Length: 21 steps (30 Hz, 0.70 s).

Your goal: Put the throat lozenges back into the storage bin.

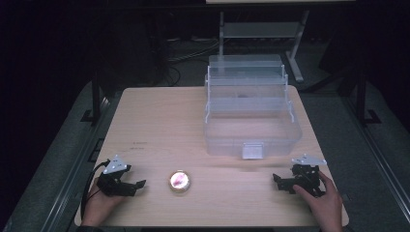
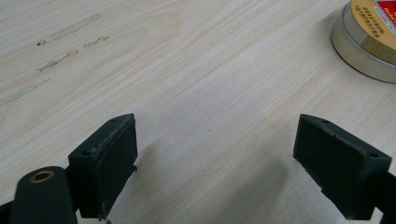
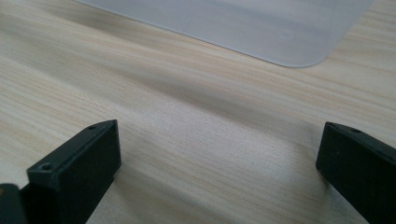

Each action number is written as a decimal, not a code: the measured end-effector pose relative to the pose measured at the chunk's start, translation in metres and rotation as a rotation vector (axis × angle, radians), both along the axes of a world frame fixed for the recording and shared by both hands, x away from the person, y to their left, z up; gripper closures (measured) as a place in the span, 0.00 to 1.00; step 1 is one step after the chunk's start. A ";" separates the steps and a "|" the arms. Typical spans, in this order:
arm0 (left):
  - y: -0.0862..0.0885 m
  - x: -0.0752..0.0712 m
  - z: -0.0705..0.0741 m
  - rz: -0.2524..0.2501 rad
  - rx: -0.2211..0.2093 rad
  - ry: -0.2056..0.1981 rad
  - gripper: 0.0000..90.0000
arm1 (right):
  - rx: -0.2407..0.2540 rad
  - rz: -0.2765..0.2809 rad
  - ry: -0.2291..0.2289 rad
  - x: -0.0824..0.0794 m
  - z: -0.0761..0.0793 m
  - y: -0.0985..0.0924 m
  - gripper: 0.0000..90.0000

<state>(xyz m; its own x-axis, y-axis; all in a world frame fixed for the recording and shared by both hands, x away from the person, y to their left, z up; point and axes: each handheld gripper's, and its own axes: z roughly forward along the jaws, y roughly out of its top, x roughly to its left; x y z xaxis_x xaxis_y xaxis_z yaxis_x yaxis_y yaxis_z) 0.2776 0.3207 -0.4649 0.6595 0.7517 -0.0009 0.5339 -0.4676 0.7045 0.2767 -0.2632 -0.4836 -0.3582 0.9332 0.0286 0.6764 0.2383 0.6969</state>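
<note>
A small round tin (image 1: 179, 181) with a red and gold lid lies on the wooden table (image 1: 159, 116) near its front edge; its rim (image 2: 369, 42) also sits at the upper right of the left gripper view. My left gripper (image 1: 137, 187) rests on the table left of the tin, open with bare wood between its jaws (image 2: 215, 158). A clear plastic tiered box (image 1: 249, 111) stands open at the back right. My right gripper (image 1: 278, 182) rests in front of the box, open (image 3: 217, 158), pointing left. The box's frosted corner (image 3: 261, 28) lies ahead of it.
Bare wood stretches between the two grippers and across the table's left half. A person's hands (image 1: 325, 205) hold the grippers from the front edge. Behind the table stand a metal frame (image 1: 263, 29) and cables on a dark floor.
</note>
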 end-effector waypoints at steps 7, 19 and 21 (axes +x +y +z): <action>0.001 0.000 0.005 0.017 -0.017 0.014 0.15 | 0.000 0.000 0.000 0.000 0.000 0.000 0.00; -0.003 -0.001 0.012 0.003 -0.032 0.015 0.15 | 0.000 0.000 0.000 0.000 0.000 0.000 0.00; -0.004 -0.001 0.013 -0.002 -0.030 0.018 0.15 | 0.000 0.000 0.000 0.000 0.000 0.000 0.00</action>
<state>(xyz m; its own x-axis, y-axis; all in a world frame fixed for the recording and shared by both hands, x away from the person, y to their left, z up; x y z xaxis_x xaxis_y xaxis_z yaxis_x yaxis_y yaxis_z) 0.2770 0.3169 -0.4520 0.6608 0.7497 -0.0356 0.5459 -0.4475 0.7083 0.2767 -0.2632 -0.4837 -0.3584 0.9331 0.0285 0.6762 0.2384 0.6970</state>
